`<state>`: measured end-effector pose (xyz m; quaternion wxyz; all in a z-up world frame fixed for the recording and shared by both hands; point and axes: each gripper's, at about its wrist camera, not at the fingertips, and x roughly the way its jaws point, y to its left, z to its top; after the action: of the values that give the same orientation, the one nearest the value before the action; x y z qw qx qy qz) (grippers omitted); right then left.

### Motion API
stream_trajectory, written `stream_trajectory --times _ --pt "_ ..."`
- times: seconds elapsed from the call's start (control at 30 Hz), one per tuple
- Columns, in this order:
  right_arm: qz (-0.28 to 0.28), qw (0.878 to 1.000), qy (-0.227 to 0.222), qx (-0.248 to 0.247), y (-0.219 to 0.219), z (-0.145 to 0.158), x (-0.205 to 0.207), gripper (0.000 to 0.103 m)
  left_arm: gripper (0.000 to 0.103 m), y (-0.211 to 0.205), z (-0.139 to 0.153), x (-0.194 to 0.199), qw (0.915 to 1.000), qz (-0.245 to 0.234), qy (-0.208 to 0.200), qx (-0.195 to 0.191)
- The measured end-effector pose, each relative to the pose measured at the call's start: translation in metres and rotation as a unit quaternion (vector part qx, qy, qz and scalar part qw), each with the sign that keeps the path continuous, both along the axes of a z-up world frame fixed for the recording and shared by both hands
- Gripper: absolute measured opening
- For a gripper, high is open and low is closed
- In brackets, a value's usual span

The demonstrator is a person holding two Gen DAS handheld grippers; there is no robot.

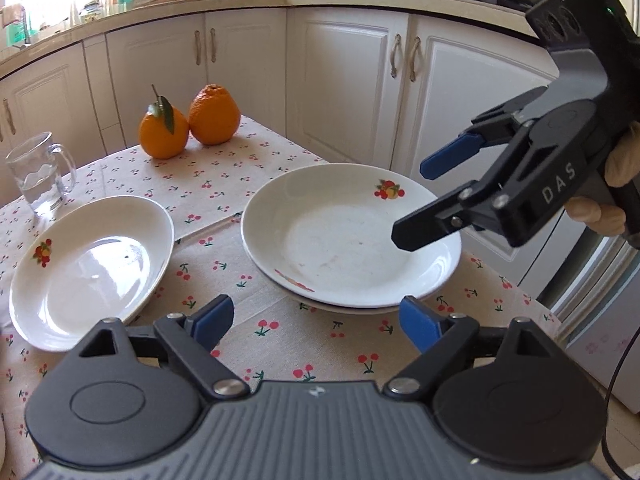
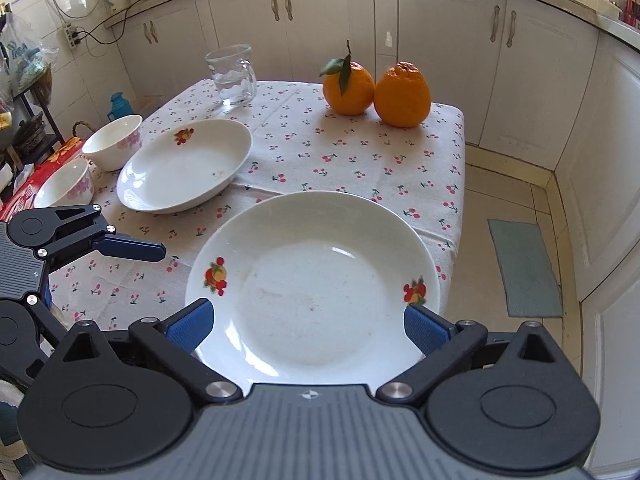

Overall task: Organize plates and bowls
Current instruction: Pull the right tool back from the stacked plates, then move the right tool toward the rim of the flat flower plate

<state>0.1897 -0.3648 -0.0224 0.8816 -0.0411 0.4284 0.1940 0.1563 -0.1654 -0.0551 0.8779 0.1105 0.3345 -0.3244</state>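
White porcelain everywhere, so the risks are chips and slips. Stacked plates (image 1: 352, 236) sit near the counter's (image 1: 280, 336) right side: one plate nested on another, lower rim just showing under the near edge. Third plate (image 1: 90, 268) lies apart on the left, and two bowls (image 2: 92, 168) sit beyond it by the far-left edge.

Right tongs (image 1: 414, 200) hang over the stack's right rim, spread wide and empty. In the right wrist view the blue pads (image 2: 190, 326) flank the near rim without touching it. Left tongs (image 1: 316, 322) are also released and empty, over bare cloth between the single plate and the stack.

Risks, my read:
- The stack sits close to the counter's right edge; a sideways nudge from the right tongs could slide it toward the drop onto tile.
- A thin, glossy rim gives poor pad purchase; a shallow pinch on the third plate could let it tilt out mid-carry.
- Cloth may bunch if a plate is dragged.
- Glass mug (image 1: 38, 178) sits just behind the left plate, easy to clip.
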Motion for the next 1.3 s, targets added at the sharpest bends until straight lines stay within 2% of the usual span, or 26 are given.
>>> stream_trajectory --times 0.1,0.27,0.4,0.5,0.63,0.87,1.3 --pt "0.014 1.0 -0.011 0.0 0.01 0.005 -0.008 0.103 0.094 0.013 0.003 -0.008 0.9993 0.03 -0.014 -0.014" --pt "0.038 0.999 -0.024 0.002 0.025 0.012 -0.018 0.103 0.099 0.033 0.005 -0.01 0.9959 0.081 -0.039 -0.003" --pt "0.048 0.998 -0.029 0.006 0.032 0.014 -0.02 0.103 0.099 0.05 -0.003 -0.001 0.9912 0.129 -0.028 0.005" --pt "0.055 0.998 -0.032 0.008 0.037 0.015 -0.019 0.103 0.099 0.058 -0.015 0.01 0.9828 0.18 -0.025 0.034" --pt "0.065 0.997 -0.031 0.008 0.043 0.015 -0.012 0.103 0.099 0.07 -0.029 0.024 0.9751 0.219 -0.007 0.033" --pt "0.088 0.996 -0.021 0.002 0.056 0.01 0.011 0.103 0.099 0.079 -0.043 0.039 0.9697 0.243 0.013 0.026" --pt "0.158 0.987 -0.008 -0.019 0.102 0.005 0.077 0.103 0.103 0.079 -0.046 0.058 0.9674 0.252 0.006 0.025"
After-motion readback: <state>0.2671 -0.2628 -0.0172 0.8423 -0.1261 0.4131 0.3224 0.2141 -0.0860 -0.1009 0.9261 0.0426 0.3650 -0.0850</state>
